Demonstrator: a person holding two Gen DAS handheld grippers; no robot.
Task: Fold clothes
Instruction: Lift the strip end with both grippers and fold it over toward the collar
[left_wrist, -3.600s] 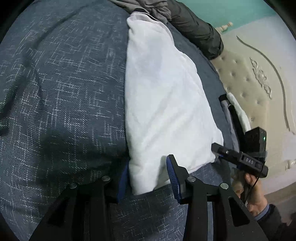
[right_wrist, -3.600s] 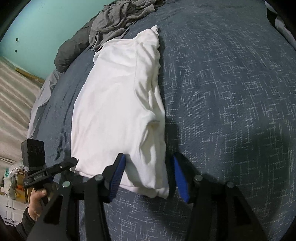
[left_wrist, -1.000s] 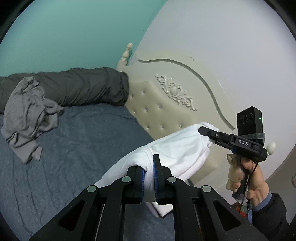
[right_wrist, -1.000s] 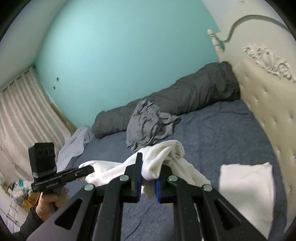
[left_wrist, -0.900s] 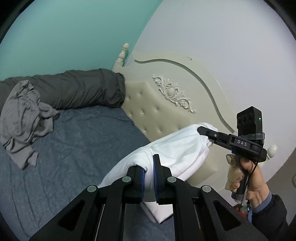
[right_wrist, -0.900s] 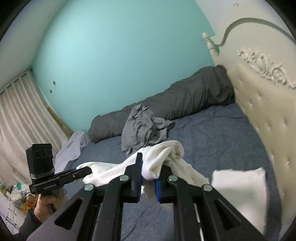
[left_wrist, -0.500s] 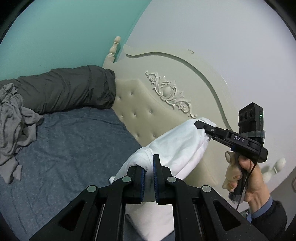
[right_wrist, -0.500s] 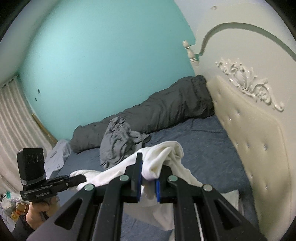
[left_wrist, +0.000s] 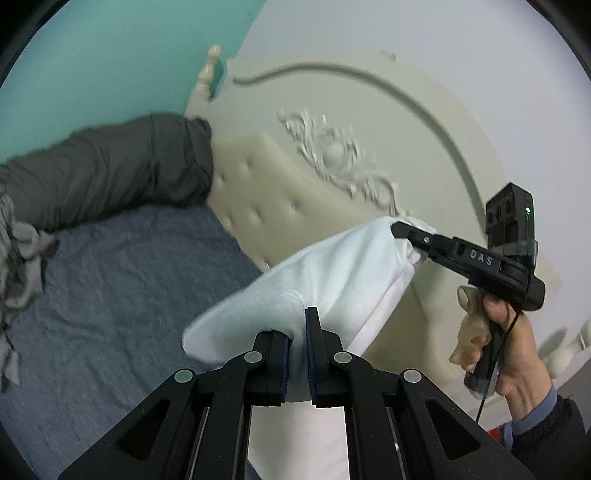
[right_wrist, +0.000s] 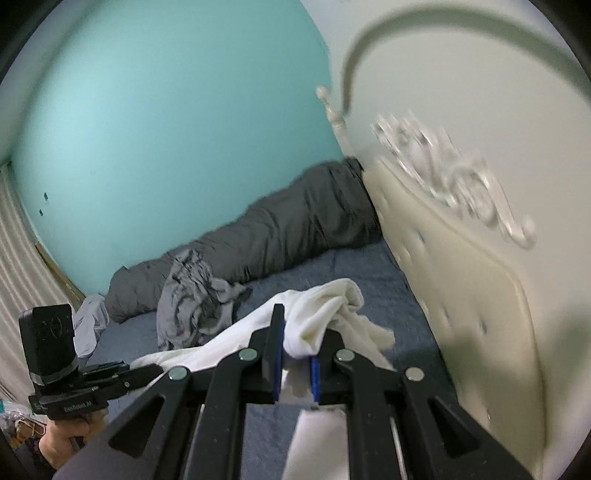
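Since the earlier frame I have carried the white garment (left_wrist: 343, 266) nearer the headboard (left_wrist: 266, 206); left gripper (left_wrist: 297, 354) and right gripper (right_wrist: 295, 354) each clamp it, above the bed (left_wrist: 110, 280).

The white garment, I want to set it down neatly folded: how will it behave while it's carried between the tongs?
The white garment is probably floppy: it sags between the left tongs and right tongs and bunches at each grip. It seems light, since two small pinches carry it. Its loose end dangles toward the blue bedspread, so the fold may shift when lowered.
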